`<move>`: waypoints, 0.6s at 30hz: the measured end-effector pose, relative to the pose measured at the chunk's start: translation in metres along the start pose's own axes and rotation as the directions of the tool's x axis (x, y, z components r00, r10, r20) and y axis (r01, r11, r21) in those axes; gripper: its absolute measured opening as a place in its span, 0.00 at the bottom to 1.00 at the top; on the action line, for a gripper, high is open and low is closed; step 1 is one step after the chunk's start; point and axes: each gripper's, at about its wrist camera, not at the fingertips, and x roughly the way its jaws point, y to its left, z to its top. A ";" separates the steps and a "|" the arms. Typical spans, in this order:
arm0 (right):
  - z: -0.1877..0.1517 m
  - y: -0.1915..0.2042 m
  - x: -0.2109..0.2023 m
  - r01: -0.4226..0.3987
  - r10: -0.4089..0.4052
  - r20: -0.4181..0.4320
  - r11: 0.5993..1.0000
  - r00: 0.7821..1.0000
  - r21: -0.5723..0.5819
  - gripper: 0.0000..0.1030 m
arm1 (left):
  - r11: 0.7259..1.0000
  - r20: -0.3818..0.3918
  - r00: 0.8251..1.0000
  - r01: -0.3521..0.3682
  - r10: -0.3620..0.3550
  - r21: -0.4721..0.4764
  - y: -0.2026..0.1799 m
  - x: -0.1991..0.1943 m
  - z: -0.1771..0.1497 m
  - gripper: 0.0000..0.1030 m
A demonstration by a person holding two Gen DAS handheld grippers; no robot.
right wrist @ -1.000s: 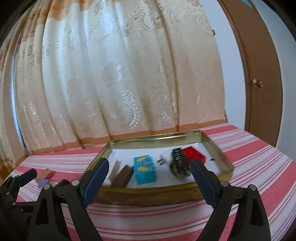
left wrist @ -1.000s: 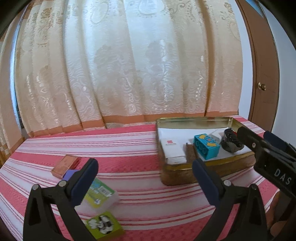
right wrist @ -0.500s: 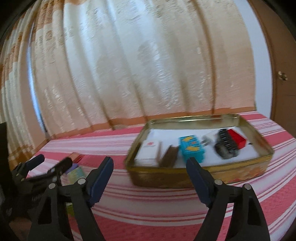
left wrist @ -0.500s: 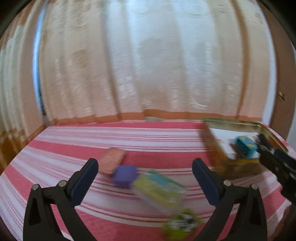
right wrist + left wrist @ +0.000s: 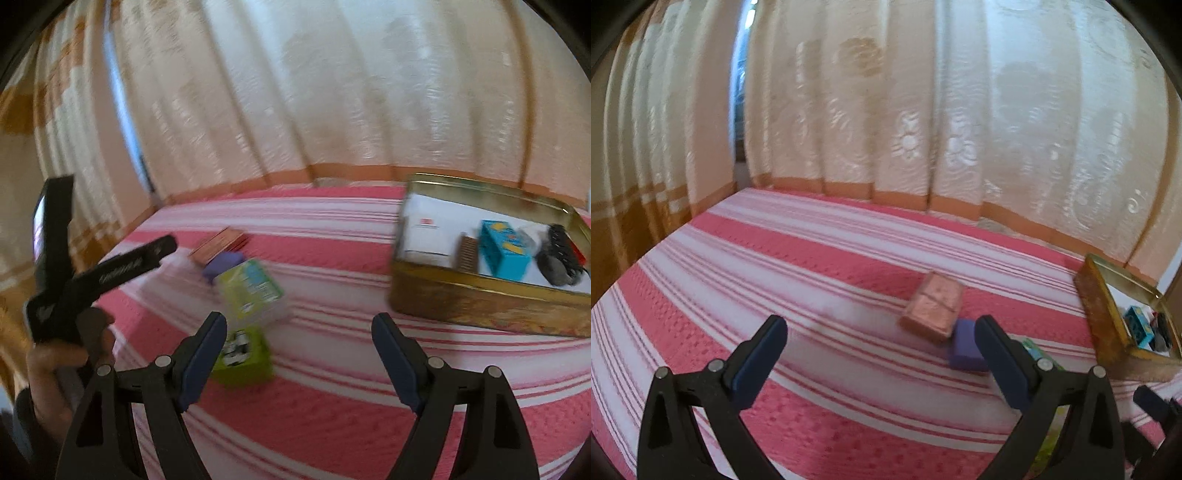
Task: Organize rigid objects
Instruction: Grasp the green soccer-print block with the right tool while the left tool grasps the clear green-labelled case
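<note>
Bedspread [image 5: 812,280] wide open to the left & far side, up to the curtain [image 5: 923,110]. Clutter sits mid-bed: pink box [image 5: 932,310] touching purple block [image 5: 966,347], clear box [image 5: 253,291] just beside, green box [image 5: 243,354] nearest. Open strip of cloth between that cluster & gold tin [image 5: 480,299] at right. Tin floor mostly taken; bare white patch near its back wall. Left gripper [image 5: 110,266] hangs over bed's left edge.

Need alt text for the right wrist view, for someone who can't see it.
The open right gripper hangs empty over a pink striped cloth. Four small boxes lie loose at left; a gold tin holding other items sits at right.
</note>
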 end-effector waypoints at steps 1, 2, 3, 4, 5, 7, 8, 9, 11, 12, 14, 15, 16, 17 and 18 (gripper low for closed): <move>0.000 0.005 0.003 -0.009 0.009 -0.013 1.000 1.000 -0.019 0.80 | 1.000 -0.003 1.000 -0.006 0.006 -0.005 0.002 0.001 0.001 1.00; -0.001 0.011 0.007 -0.018 0.017 -0.035 0.999 0.999 -0.039 0.80 | 1.000 -0.005 1.000 -0.012 0.012 -0.010 0.005 0.002 0.001 1.00; -0.002 0.016 0.011 -0.021 0.018 -0.056 0.998 0.998 -0.055 0.80 | 1.000 -0.007 1.000 -0.017 0.017 -0.012 0.007 0.003 0.001 1.00; -0.003 0.021 0.015 -0.021 0.015 -0.077 0.997 0.997 -0.072 0.80 | 1.000 -0.009 1.000 -0.021 0.021 -0.013 0.008 0.004 0.000 1.00; -0.003 0.024 0.018 -0.023 0.015 -0.095 0.996 0.995 -0.084 0.80 | 1.000 -0.011 1.000 -0.024 0.024 -0.014 0.009 0.005 0.000 1.00; -0.004 0.031 0.027 -0.034 0.019 -0.133 0.994 0.991 -0.107 0.77 | 0.999 -0.015 1.000 -0.026 0.025 -0.019 0.010 0.005 0.000 1.00; -0.005 0.035 0.031 -0.034 0.015 -0.152 0.992 0.988 -0.121 0.73 | 0.999 -0.016 1.000 -0.026 0.026 -0.020 0.011 0.005 0.000 1.00; -0.007 0.038 0.036 -0.032 0.007 -0.175 0.990 0.985 -0.137 0.68 | 0.999 -0.016 1.000 -0.027 0.027 -0.020 0.011 0.005 0.000 1.00; -0.009 0.044 0.045 -0.033 -0.004 -0.222 0.986 0.975 -0.165 0.62 | 1.000 -0.015 1.000 -0.027 0.027 -0.017 0.010 0.005 0.000 1.00; -0.011 0.046 0.048 -0.034 -0.008 -0.238 0.984 0.971 -0.173 0.59 | 1.000 -0.014 1.000 -0.027 0.027 -0.013 0.010 0.005 0.000 1.00; -0.012 0.047 0.050 -0.027 -0.020 -0.247 0.983 0.969 -0.182 0.48 | 1.000 -0.011 1.000 -0.024 0.023 -0.008 0.010 0.004 0.000 1.00; -0.012 0.047 0.050 -0.036 -0.010 -0.249 0.983 0.968 -0.180 0.44 | 1.000 -0.010 1.000 -0.022 0.022 -0.007 0.010 0.004 0.000 1.00; -0.012 0.046 0.049 -0.034 -0.011 -0.246 0.983 0.969 -0.181 0.44 | 1.000 -0.010 1.000 -0.020 0.020 -0.005 0.010 0.004 0.000 1.00; -0.012 0.044 0.049 -0.042 -0.003 -0.247 0.983 0.969 -0.179 0.44 | 1.000 -0.009 1.000 -0.018 0.018 -0.003 0.010 0.004 0.000 1.00; -0.011 0.044 0.049 -0.050 0.004 -0.248 0.983 0.969 -0.179 0.44 | 1.000 -0.008 1.000 -0.015 0.015 -0.001 0.009 0.004 0.000 1.00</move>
